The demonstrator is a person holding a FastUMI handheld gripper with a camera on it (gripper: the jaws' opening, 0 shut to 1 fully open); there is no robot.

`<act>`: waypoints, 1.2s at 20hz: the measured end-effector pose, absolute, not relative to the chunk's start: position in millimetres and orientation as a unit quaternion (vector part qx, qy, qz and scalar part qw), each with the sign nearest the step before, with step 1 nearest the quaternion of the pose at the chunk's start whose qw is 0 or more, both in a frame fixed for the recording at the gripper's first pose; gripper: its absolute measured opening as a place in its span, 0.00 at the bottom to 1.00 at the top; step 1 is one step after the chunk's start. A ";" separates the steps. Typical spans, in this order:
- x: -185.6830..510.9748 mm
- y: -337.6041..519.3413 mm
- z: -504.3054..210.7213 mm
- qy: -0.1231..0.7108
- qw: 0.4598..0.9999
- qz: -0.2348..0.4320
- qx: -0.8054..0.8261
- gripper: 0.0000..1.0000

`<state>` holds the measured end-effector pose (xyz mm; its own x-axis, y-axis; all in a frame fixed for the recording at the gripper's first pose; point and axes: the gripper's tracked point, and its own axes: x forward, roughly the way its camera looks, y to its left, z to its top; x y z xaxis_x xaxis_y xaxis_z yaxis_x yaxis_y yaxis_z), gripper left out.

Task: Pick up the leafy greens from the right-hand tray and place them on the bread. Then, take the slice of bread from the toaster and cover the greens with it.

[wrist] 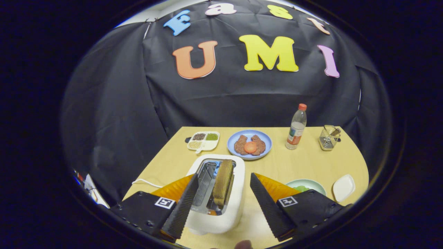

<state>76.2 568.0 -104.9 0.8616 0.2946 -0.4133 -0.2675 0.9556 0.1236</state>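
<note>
A white toaster (216,214) stands on the wooden table just ahead of my fingers, with a brown slice of bread (223,183) upright in its right slot. My gripper (224,174) is open, one finger on each side of the slice and touching neither face of it. Beyond the toaster a blue plate (265,148) carries two brown pieces topped by a red-orange round slice (250,147). To the right, a pale green bowl (319,185) holds leafy greens (301,188), partly hidden behind my right finger.
A small white dish (343,187) lies right of the bowl. At the back stand a plastic bottle with a red cap (297,128), a wire basket (328,138) and a divided tray of seasonings (203,141). A white cord (145,182) runs left from the toaster.
</note>
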 end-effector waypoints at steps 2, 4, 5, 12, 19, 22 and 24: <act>86.2 574.1 -114.8 0.235 0.962 0.131 0.033 0.86; 94.8 577.7 -118.7 0.239 0.963 0.120 0.030 0.76; 97.4 579.5 -120.4 0.241 0.963 0.119 0.024 0.70; 107.7 572.6 -134.1 0.262 0.961 0.088 0.005 0.25; 92.6 570.1 -96.0 0.259 0.956 0.133 0.043 0.11; 84.3 557.5 -65.9 0.248 0.954 0.148 0.082 0.11; 80.9 542.5 -41.1 0.235 0.953 0.155 0.108 0.10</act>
<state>80.9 542.5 -41.1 0.8416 0.3455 -0.4151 -0.2440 0.9289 0.2785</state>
